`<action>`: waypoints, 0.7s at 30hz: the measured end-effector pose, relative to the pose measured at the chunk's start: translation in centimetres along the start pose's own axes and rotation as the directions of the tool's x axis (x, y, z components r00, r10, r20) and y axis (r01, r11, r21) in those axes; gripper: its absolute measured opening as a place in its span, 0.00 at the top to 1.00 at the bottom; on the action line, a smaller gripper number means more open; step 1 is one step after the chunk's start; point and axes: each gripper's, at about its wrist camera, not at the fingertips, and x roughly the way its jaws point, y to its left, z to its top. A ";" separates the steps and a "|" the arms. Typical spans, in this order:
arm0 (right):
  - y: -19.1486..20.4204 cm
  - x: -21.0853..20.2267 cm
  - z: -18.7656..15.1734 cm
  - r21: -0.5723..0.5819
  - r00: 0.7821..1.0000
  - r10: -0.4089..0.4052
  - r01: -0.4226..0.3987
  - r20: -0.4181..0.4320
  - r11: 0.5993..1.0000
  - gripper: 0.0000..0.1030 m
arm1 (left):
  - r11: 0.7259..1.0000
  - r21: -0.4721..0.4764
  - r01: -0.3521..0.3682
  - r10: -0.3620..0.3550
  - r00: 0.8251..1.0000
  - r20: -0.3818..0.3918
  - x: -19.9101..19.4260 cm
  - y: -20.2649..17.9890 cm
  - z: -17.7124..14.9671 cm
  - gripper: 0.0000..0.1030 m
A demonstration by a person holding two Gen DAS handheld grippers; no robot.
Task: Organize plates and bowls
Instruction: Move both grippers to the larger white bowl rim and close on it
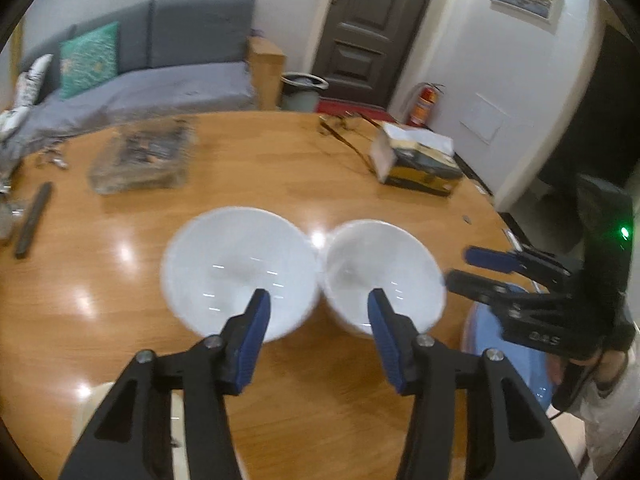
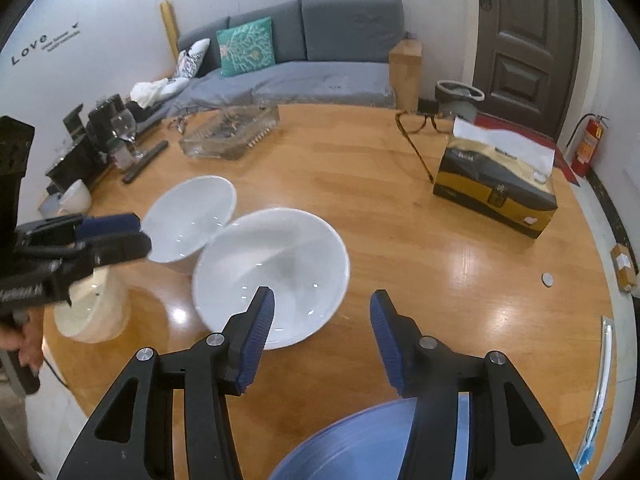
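Two white bowls (image 1: 240,272) (image 1: 382,276) sit rim to rim on the round wooden table (image 1: 320,168), directly ahead of your left claw (image 1: 318,308); its left finger overlaps the near rim of one bowl and its right finger the near rim of the other. Your left claw's jaws stand partly apart with nothing between the pads. Your right claw (image 2: 322,312) is likewise partly spread and holds nothing; the nearer bowl (image 2: 272,276) lies just ahead and left of it, its left fingertip over that bowl's near rim. A pale blue plate (image 2: 360,444) lies beneath and just behind your right claw, at the table's near edge. A cream round container (image 2: 90,308) stands below your left claw in the right wrist view; whether it is a bowl cannot be told.

Progress, as judged: the bowls are not yet nested, the plate lies apart from them, and nothing is gripped, so stacking remains to be done.

Legible writing: "Love" on the wall (image 2: 30,48), with smaller script beside it too small to read. The tissue box (image 2: 496,188) carries print that is too blurred to read.
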 end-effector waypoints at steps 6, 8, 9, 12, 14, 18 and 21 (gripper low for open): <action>-0.9 2.4 -0.1 -0.011 0.999 -0.006 0.005 -0.052 1.000 0.57 | 1.000 -0.007 0.021 -0.021 0.998 -0.067 3.1 -0.8 -0.9 0.73; -1.1 3.1 0.0 -0.011 0.998 0.007 -0.008 -0.068 1.000 0.57 | 0.999 -0.021 0.032 -0.033 0.996 -0.079 3.6 -0.7 -1.1 0.73; -1.1 3.4 0.1 -0.008 0.997 0.015 -0.015 -0.079 1.000 0.57 | 0.999 -0.024 0.036 -0.038 0.996 -0.076 3.7 -0.8 -1.1 0.73; -1.3 4.0 0.1 -0.003 0.995 0.020 -0.021 -0.093 1.000 0.57 | 0.999 -0.026 0.034 -0.036 0.996 -0.081 4.1 -1.0 -0.9 0.73; -1.2 4.3 0.2 -0.010 0.995 0.017 -0.018 -0.097 1.000 0.58 | 0.999 -0.030 0.030 -0.032 0.996 -0.083 4.5 -1.0 -0.9 0.73; -1.0 4.5 0.2 -0.019 0.994 0.028 -0.030 -0.106 0.999 0.66 | 0.999 -0.046 0.027 -0.031 0.997 -0.077 5.2 -1.2 -0.5 0.73; -0.4 4.5 0.1 -0.041 0.993 0.034 -0.039 -0.110 0.998 0.73 | 0.999 -0.038 0.023 -0.026 0.997 -0.079 5.4 -1.5 -0.4 0.73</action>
